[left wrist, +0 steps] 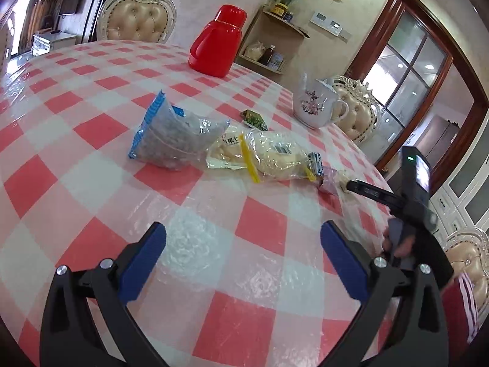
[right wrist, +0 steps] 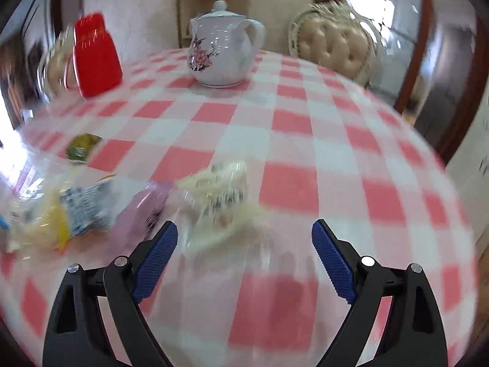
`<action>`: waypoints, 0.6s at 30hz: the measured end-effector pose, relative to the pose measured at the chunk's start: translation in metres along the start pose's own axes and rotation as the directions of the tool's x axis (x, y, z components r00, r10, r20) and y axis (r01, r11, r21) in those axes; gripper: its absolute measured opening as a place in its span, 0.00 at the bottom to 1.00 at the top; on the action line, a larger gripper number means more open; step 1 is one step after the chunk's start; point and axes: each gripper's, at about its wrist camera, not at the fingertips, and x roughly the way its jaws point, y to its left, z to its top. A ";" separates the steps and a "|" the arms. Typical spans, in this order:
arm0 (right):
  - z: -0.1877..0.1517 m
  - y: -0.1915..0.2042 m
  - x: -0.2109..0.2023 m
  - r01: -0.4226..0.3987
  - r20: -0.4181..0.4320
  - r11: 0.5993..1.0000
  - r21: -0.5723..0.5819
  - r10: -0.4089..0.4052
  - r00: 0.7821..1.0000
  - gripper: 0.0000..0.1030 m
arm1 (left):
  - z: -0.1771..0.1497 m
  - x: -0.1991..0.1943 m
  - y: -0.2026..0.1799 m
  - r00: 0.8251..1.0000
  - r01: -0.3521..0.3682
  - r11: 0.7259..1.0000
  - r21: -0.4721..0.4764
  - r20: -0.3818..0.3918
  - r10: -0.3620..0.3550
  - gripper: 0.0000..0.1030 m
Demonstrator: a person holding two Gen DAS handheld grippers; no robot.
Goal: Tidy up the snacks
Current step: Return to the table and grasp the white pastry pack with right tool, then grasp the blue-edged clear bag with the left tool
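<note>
Snack bags lie on the red-and-white checked table (left wrist: pixel 91 183). In the left wrist view a blue-edged bag of dark snacks (left wrist: pixel 171 134) lies next to a clear bag of pale snacks with yellow strips (left wrist: pixel 269 156); a small green packet (left wrist: pixel 253 119) lies behind them. My left gripper (left wrist: pixel 243 244) is open and empty, short of the bags. My right gripper (right wrist: pixel 244 238) is open and empty, just before a small pale packet (right wrist: pixel 220 192); the view is blurred. The pale bag (right wrist: pixel 45 220) and green packet (right wrist: pixel 81 146) show at its left. The right gripper also shows in the left wrist view (left wrist: pixel 354 186).
A red thermos jug (left wrist: pixel 218 42) stands at the far side of the table and a white flowered teapot (left wrist: pixel 318 104) at the right. Padded chairs (left wrist: pixel 137 21) stand around the table, and a corner shelf (left wrist: pixel 275 42) stands behind it.
</note>
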 end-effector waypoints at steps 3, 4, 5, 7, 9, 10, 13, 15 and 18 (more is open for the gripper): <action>0.011 0.004 0.021 -0.017 -0.051 0.999 -0.051 0.014 0.999 0.84 | 0.002 0.002 0.002 1.000 0.008 1.000 -0.011 -0.004 -0.008 0.98; 0.013 0.005 0.027 -0.012 -0.064 0.998 -0.067 0.007 0.998 0.83 | 0.002 0.001 0.003 1.000 0.011 1.000 -0.014 -0.003 -0.011 0.98; 0.013 0.005 0.032 -0.015 -0.078 0.997 -0.076 0.010 0.997 0.80 | 0.002 0.002 0.003 1.000 0.010 1.000 -0.017 -0.003 -0.010 0.98; 0.013 0.002 0.029 -0.052 -0.068 0.997 -0.059 0.048 0.997 0.60 | 0.003 0.002 0.004 1.000 0.012 1.000 -0.018 -0.005 -0.012 0.98; 0.008 0.000 0.024 -0.097 -0.075 0.994 -0.045 0.094 0.993 0.52 | 0.003 0.002 0.004 1.000 0.013 1.000 -0.020 -0.007 -0.013 0.98; 0.002 0.000 0.017 -0.094 -0.077 0.994 -0.045 0.091 0.993 0.51 | 0.003 0.002 0.004 1.000 0.013 1.000 -0.020 -0.008 -0.013 0.98; -0.022 0.002 -0.025 -0.151 -0.021 0.989 0.000 0.151 0.988 0.50 | 0.002 0.002 0.005 1.000 0.015 1.000 -0.023 -0.013 -0.016 0.98; -0.038 0.002 -0.058 -0.201 0.030 0.978 0.051 0.200 0.979 0.50 | 0.002 0.002 0.005 1.000 0.015 1.000 -0.021 -0.015 -0.015 0.98; -0.068 0.008 -0.108 -0.295 0.119 0.949 0.111 0.282 0.952 0.50 | -0.001 0.001 0.003 1.000 0.011 1.000 -0.007 -0.024 -0.012 0.98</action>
